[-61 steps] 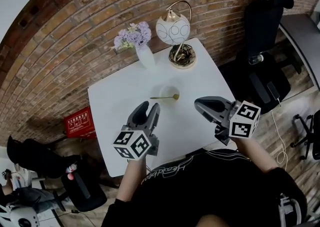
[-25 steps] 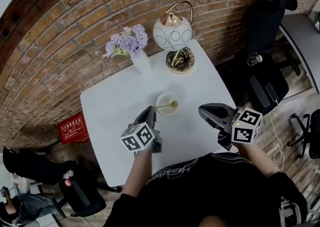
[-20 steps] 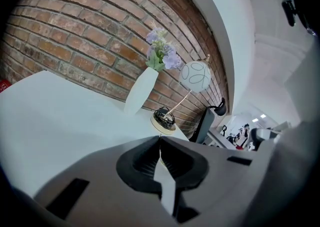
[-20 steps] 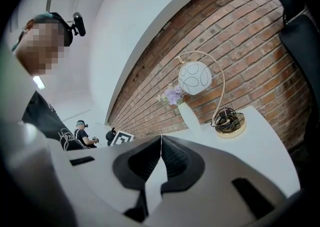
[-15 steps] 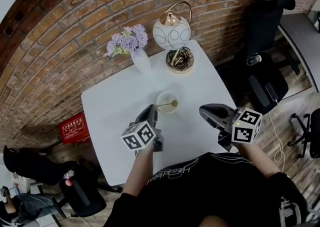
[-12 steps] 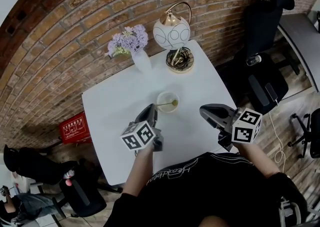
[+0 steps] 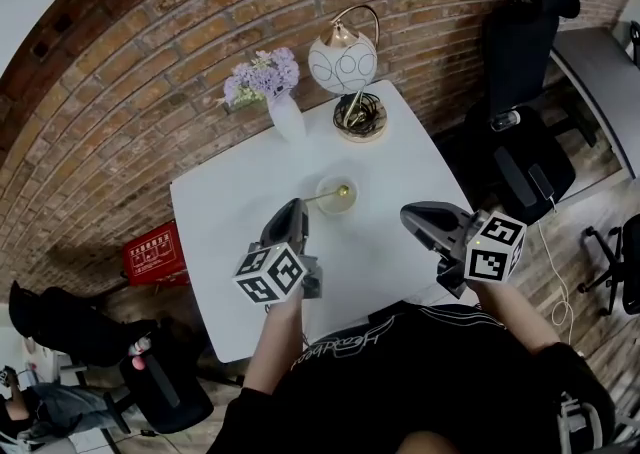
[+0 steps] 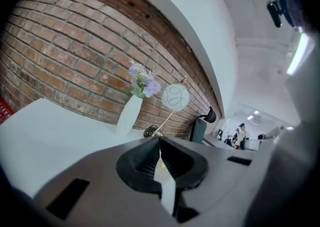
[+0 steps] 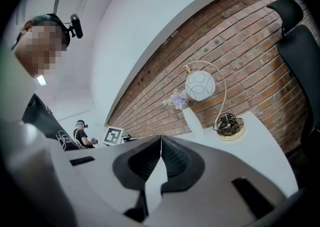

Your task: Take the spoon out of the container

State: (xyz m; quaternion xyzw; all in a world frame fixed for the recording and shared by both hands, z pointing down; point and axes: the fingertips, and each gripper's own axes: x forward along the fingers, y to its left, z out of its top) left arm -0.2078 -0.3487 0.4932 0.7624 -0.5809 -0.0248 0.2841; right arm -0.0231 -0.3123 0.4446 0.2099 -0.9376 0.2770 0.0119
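The left gripper [image 7: 296,210] pinches the handle tip of a thin gold metal spoon [image 7: 326,195] whose bowl sits in a small round pale container [image 7: 332,207] on the square white table [image 7: 225,217], while the right gripper [image 7: 410,214] hovers nearby, jaws pressed together on nothing.

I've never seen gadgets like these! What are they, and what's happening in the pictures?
A person holds a grey two-jaw pincher in each hand. One camera sits on the head and looks down; one rides on each pincher. The left gripper is pinched shut on the thin gold spoon, whose other end lies in the small pale round container on the white square table. The right gripper is shut and empty. A white vase of purple flowers and a white globe lamp stand at the back.
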